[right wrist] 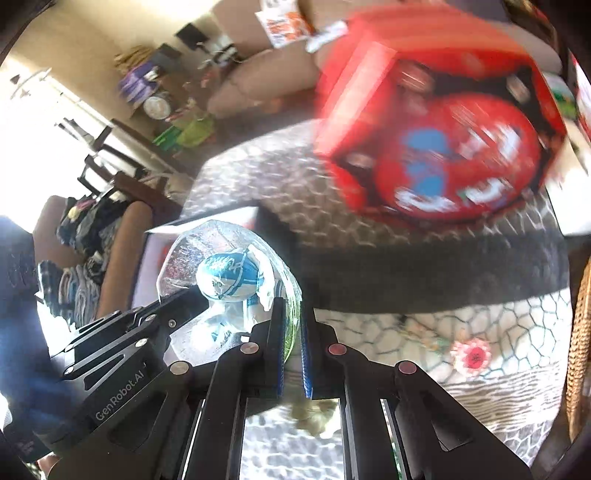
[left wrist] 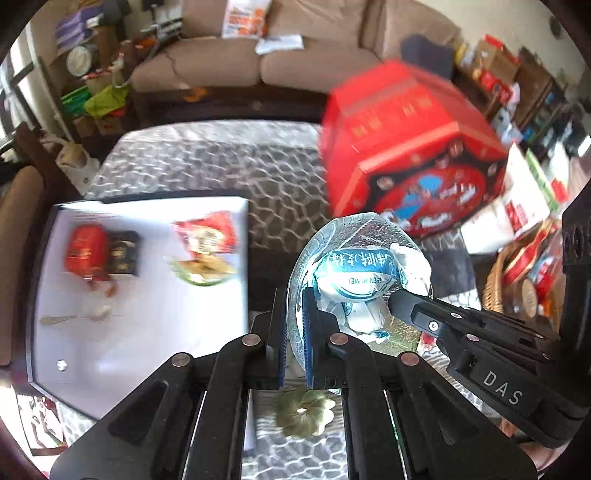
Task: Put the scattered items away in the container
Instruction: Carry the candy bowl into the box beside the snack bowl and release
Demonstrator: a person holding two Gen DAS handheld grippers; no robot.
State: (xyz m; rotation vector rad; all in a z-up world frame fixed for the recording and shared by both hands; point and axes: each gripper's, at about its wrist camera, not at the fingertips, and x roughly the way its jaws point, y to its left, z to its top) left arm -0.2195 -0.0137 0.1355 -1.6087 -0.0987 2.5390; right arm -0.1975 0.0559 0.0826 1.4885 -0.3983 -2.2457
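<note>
Glass dish point(left wrist: 354, 236) holds a wrapped sweet point(left wrist: 354, 273); left tool point(left wrist: 295, 325) and right tool point(right wrist: 291, 332) pinch its rim.

Brown sofa point(left wrist: 255, 62) along the far side, cream wall point(right wrist: 74, 70) behind it. White bag with orange print point(left wrist: 243, 16) and some papers point(left wrist: 279, 44) lie on the sofa. Left of the sofa: cluttered shelf point(left wrist: 85, 44) with boxes and a round clock face point(left wrist: 78, 61). Right side: stacked cartons and boxes point(left wrist: 517, 81). Wicker basket point(left wrist: 495, 280) at the right edge. Strong daylight from a window point(right wrist: 40, 122), blown out white. Table has a grey pebble-pattern cloth point(left wrist: 221, 158).
</note>
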